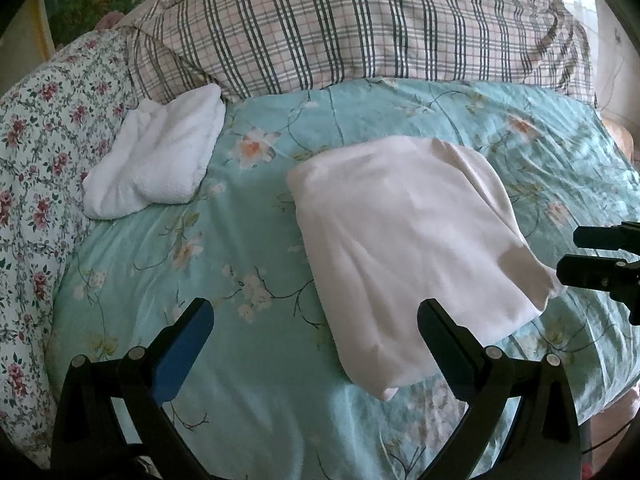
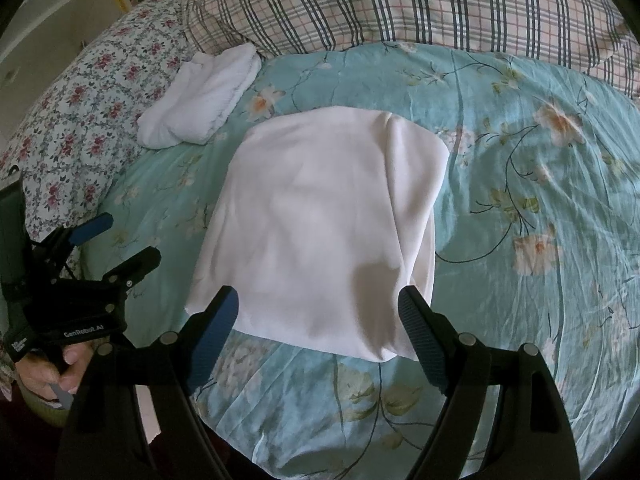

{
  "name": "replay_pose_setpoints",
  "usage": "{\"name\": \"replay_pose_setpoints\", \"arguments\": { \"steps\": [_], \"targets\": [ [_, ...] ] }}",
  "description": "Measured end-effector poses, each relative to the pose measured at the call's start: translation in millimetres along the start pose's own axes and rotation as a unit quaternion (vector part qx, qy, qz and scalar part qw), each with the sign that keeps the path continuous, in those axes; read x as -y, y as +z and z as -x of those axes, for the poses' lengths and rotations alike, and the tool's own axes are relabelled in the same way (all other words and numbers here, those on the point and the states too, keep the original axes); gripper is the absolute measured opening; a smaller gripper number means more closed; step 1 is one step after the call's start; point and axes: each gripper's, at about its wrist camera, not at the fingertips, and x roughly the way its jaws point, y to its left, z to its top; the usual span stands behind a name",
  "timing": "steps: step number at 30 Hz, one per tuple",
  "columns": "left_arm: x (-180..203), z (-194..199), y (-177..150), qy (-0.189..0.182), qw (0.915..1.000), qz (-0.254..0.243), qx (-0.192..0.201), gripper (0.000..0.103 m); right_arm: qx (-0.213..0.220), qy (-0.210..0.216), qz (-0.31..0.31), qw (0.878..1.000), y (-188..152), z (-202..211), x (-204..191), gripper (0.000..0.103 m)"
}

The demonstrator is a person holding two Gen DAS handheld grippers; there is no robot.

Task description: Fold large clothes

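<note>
Folded white garment (image 2: 320,232) lies on the floral bedspread (image 2: 520,160); both grippers, left (image 1: 316,320) and right (image 2: 318,308), hover with jaws released

bed: teal floral cover (image 2: 520,140) | plaid pillow (image 1: 340,28) | possibly window (image 1: 576,8), bright

Your pale pink-white cotton garment (image 2: 320,224) lies flat on the bed, folded into a thick rectangle with soft creases along its right edge. The smaller white fleecy garment (image 2: 200,100) sits folded well beyond it, up-left.
</note>
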Motion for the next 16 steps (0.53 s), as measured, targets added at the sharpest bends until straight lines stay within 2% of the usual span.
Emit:
{"name": "replay_pose_setpoints", "arguments": {
  "steps": [16],
  "targets": [
    [-6.2,-10.9,6.0,-0.013,0.9997,0.02,-0.01,0.102,-0.008,-0.001,-0.007,1.0,9.8,-13.2,14.1,0.082]
  ]
}}
